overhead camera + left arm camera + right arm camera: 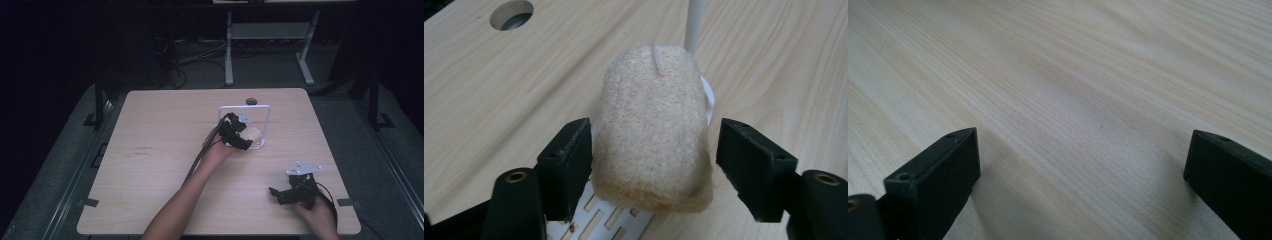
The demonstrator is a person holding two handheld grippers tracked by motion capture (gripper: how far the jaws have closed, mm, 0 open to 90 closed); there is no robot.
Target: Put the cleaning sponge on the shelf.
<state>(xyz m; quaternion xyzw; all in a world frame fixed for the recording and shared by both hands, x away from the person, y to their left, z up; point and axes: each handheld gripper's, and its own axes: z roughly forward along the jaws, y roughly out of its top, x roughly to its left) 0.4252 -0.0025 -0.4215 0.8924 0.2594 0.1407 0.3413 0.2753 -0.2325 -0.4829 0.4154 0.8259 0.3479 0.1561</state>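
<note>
Both jaws of the left gripper (651, 150) flank the loofah sponge (654, 130) on the white rack (246, 125), 3 o'clock pad still clear; it should close squarely. Right gripper (1080, 170) rests released.

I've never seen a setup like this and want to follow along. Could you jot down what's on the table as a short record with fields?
Surface: pale wooden table
Main item: beige loofah sponge, resting on a white slotted base
Stand: white wire frame rising beside the sponge
Left gripper: fingers either side of the sponge, left pad touching, right pad apart
Right gripper: fingers wide apart over bare wood, nothing between them
Table feature: round hole near the far edge
</note>
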